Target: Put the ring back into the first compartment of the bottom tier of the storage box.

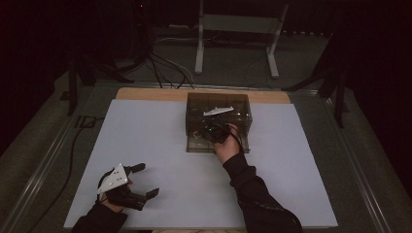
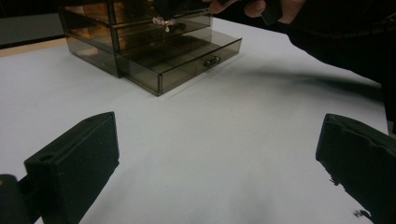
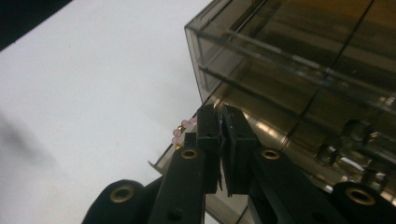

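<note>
Two grippers on a white table (image 1: 160,141), left one first: the left gripper (image 1: 142,180) sits low at the near left corner of the table, jaws spread wide, nothing between them, grey three-cornered plate on top, person's left hand (image 1: 112,198) behind it. In the left gripper view both black jaws stand far apart at the bottom corners with bare white surface between; ahead of them and a bit left is a smoky clear drawer box (image 2: 140,32), its bottom drawer (image 2: 184,56) pulled out toward the camera, small knob on its front. Well to the right of that gripper, the right gripper (image 1: 212,130) is held over the open drawer at the box front, right hand (image 1: 227,145) and dark sleeve behind it. Right gripper view: jaws pressed together, pinching a bead bracelet (image 3: 181,131), pink beads with a gold bit sticking out just left of the jaw tips. The bracelet hangs from the tips above the open drawer, also seen in the left gripper view as a small pink string under the far gripper. Drawer box fills the space ahead and right of the right jaws
</note>
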Demonstrator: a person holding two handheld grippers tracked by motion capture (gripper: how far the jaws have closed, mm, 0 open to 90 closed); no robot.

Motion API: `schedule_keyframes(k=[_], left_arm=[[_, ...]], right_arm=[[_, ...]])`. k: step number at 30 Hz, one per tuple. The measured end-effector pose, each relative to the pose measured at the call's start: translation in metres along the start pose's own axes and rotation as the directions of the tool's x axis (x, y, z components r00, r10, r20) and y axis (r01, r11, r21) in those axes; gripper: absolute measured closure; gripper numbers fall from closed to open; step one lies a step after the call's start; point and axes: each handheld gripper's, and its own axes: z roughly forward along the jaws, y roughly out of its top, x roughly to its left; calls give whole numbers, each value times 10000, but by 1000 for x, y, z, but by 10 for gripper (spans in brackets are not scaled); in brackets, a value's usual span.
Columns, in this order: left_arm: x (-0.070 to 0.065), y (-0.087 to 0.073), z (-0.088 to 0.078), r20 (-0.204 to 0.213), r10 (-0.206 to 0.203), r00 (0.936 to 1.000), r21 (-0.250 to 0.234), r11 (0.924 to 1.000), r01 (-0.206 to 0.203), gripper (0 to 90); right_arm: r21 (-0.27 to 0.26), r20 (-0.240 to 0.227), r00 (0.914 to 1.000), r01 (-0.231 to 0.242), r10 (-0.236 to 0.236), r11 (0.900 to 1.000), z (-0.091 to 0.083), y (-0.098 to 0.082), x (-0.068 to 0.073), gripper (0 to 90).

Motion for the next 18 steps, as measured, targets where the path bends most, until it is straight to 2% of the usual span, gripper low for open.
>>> schedule_keyframes(k=[13,15,18], left_arm=[[0,0,0,-20,3,10000,-13,10000,-3,6],[0,0,0,-2,25,10000,40,10000,-25,6],[0,0,0,-6,5,10000,-14,10000,-5,6]], right_arm=[[284,-18,9999,-164,164,9995,15,-7,0,863],[192,-111,9995,-288,290,9994,15,-8,0,811],[-16,-277,9987,-419,419,9991,13,-7,1,671]])
